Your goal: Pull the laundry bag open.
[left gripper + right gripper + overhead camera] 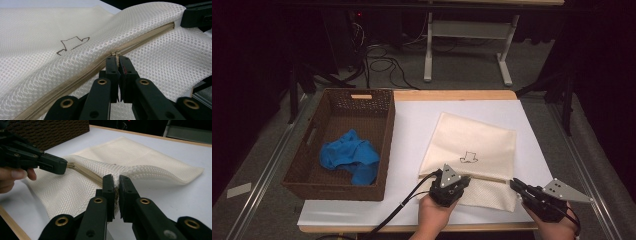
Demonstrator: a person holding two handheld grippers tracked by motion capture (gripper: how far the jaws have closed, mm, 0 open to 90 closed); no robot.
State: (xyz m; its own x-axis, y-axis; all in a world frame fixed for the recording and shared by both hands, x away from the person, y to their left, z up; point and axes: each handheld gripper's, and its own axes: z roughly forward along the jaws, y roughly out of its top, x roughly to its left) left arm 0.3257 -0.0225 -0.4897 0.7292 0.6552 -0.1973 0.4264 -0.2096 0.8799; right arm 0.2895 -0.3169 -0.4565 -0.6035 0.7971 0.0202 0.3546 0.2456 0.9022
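Item: cream mesh bag (472, 150), zippered, lying flat on the white surface (412, 125) right of centre, with a small line drawing (469, 158) on its upper layer. Its zipper (82, 72) runs along the near edge, where the fabric is lifted into a ridge. Left tool (462, 181), held in the person's left hand (434, 212): jaws together, clamped on the zipper pull (116, 55) (seen closely in the left gripper view). Right tool (515, 185), held in the right hand (557, 225): jaws together, clamped on the bag's mesh edge at the zipper's end, at the near right corner; the right gripper view shows the fabric pinched between the black jaws, and the left tool (62, 166) farther along the zipper. Also present: a dark woven basket (384, 145) on the left part of the surface, just beside the bag, containing a crumpled blue cloth (349, 157).
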